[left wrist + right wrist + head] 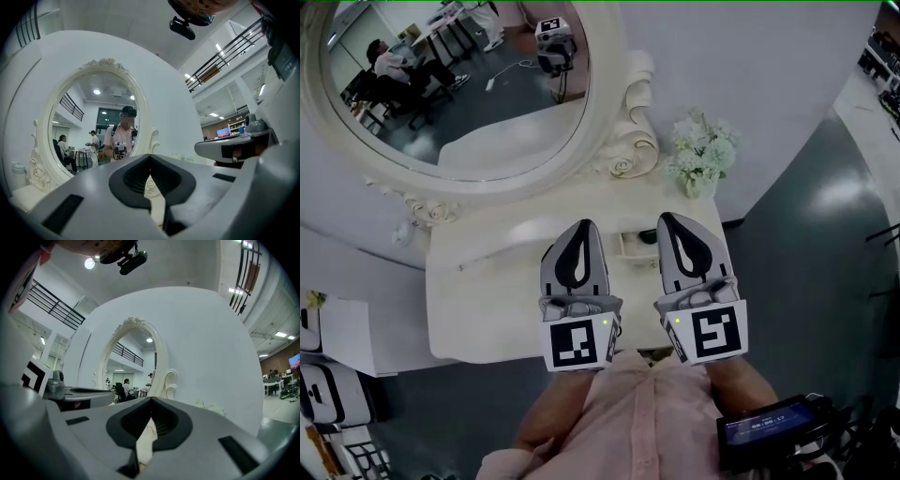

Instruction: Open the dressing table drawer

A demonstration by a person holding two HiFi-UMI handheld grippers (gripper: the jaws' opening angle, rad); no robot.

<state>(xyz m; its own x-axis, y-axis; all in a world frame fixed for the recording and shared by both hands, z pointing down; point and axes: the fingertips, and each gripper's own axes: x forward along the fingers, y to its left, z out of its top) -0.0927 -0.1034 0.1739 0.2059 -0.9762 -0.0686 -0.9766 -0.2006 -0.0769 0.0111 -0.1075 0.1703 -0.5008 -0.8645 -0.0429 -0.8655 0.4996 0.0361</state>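
The cream dressing table [487,281] stands below me, with its oval mirror [469,94] at the back. Its drawer front does not show in any view. My left gripper [581,225] and right gripper [667,217] hover side by side over the table top, both pointing level at the mirror. Both are shut with their tips together and nothing held. In the left gripper view the left gripper [150,157] faces the mirror [93,126]. In the right gripper view the right gripper [151,401] points just right of the mirror frame [159,362]. A small tray-like recess [633,244] lies between the grippers.
A pot of white flowers [701,155] stands at the table's back right corner. White storage units [337,347] stand to the left, with dark floor [806,244] on the right. A curved white wall [211,343] backs the table. The mirror reflects a seated person and desks.
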